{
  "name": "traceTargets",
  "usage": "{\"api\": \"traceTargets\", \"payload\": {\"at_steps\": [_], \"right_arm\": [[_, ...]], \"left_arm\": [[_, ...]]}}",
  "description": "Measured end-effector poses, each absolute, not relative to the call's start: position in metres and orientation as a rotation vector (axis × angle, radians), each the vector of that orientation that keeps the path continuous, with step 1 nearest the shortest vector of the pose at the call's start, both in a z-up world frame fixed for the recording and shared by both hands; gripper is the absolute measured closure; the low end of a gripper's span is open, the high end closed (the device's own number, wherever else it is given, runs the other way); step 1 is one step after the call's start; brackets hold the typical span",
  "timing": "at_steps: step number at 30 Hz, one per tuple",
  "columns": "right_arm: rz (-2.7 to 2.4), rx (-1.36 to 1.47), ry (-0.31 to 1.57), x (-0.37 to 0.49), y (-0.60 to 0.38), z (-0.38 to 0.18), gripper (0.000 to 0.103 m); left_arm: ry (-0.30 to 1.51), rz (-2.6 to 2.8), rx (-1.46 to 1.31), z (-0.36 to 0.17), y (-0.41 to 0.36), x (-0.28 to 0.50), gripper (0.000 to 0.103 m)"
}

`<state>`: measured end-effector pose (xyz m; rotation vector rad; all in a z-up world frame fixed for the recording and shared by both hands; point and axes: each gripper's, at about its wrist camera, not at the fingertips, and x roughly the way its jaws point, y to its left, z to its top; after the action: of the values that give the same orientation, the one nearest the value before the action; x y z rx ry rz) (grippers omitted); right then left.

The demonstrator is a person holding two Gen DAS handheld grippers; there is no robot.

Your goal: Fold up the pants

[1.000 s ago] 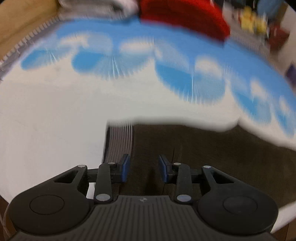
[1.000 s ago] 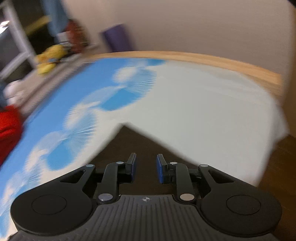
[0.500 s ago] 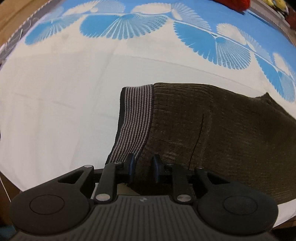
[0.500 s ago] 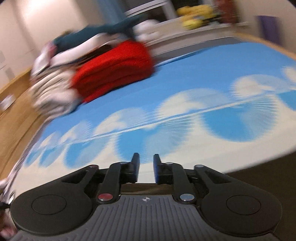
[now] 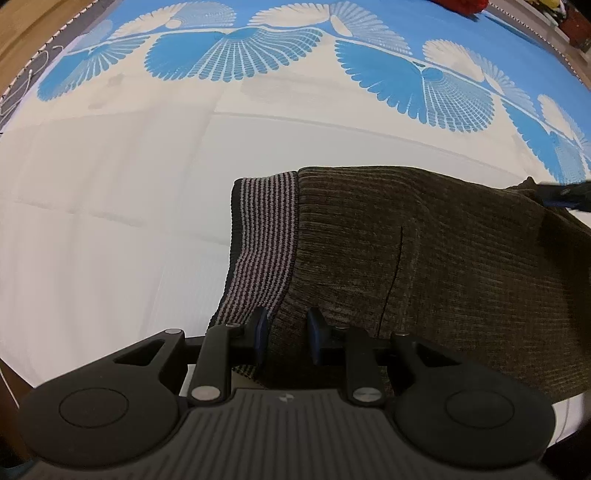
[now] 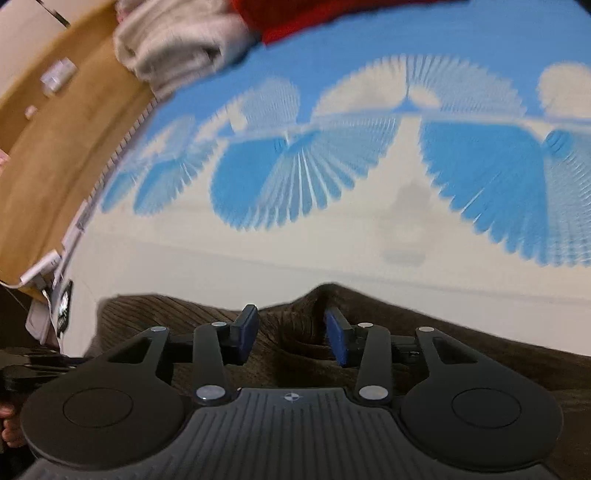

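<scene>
- Left wrist view: the dark brown ribbed-knit pants [image 5: 424, 258] lie flat on the white sheet with a blue fan pattern [image 5: 110, 221]. It seems to be a bed, so I call it that. The grey-and-black striped waistband [image 5: 266, 243] faces left.
- The left gripper [image 5: 284, 334] sits at the near edge of the pants beside the waistband. Its blue pads have cloth between them with a narrow gap left; whether they truly pinch it, I cannot tell.
- At the far right edge of this view a dark tip with blue reaches the pants' far corner, probably the other gripper.
- Right wrist view, blurred: the right gripper [image 6: 291, 334] has its jaws spread, with a raised ridge of brown cloth [image 6: 325, 295] between the pads but not clamped.
- Beyond lie a folded beige towel [image 6: 173, 40] and a red cloth [image 6: 314, 14].
- Judgement: the pants look already doubled into a compact slab; a further fold and a smoothing seem left.
</scene>
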<state>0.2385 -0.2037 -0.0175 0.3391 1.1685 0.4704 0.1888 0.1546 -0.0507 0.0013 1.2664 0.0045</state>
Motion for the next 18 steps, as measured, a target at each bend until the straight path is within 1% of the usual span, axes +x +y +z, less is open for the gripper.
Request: {"api": "traceTargets", "payload": {"at_steps": [3, 4, 5, 6, 7, 9, 10, 13, 16, 18], "right_arm": [[0.474, 0.277, 1.264, 0.248, -0.191, -0.038, 0.060], [0.493, 0.264, 1.262, 0.250, -0.189, -0.039, 0.070], [0.515, 0.256, 1.259, 0.252, -0.189, -0.037, 0.084], [0.533, 0.263, 1.248, 0.256, -0.189, -0.031, 0.090], [0.551, 0.277, 1.219, 0.259, -0.192, -0.022, 0.092], [0.615, 0.256, 1.150, 0.263, -0.194, 0.000, 0.092], [0.633, 0.178, 1.120, 0.262, -0.190, 0.007, 0.092], [0.579, 0.080, 1.125, 0.260, -0.184, -0.005, 0.092], [0.396, -0.186, 1.049, 0.253, -0.173, -0.015, 0.091], [0.270, -0.235, 1.035, 0.256, -0.185, -0.013, 0.091]], "left_arm": [[1.266, -0.017, -0.022, -0.050, 0.160, 0.188, 0.077], [1.266, -0.022, -0.026, -0.050, 0.161, 0.188, 0.077], [1.267, -0.029, -0.030, -0.049, 0.163, 0.188, 0.077], [1.267, -0.034, -0.031, -0.049, 0.163, 0.188, 0.077], [1.268, -0.040, -0.029, -0.050, 0.164, 0.188, 0.077], [1.271, -0.050, -0.020, -0.050, 0.165, 0.189, 0.077], [1.273, -0.056, -0.019, -0.050, 0.165, 0.189, 0.077], [1.278, -0.066, -0.027, -0.048, 0.166, 0.190, 0.077], [1.280, -0.067, -0.054, -0.045, 0.169, 0.193, 0.077], [1.238, -0.063, -0.092, -0.036, 0.174, 0.194, 0.077]]}}
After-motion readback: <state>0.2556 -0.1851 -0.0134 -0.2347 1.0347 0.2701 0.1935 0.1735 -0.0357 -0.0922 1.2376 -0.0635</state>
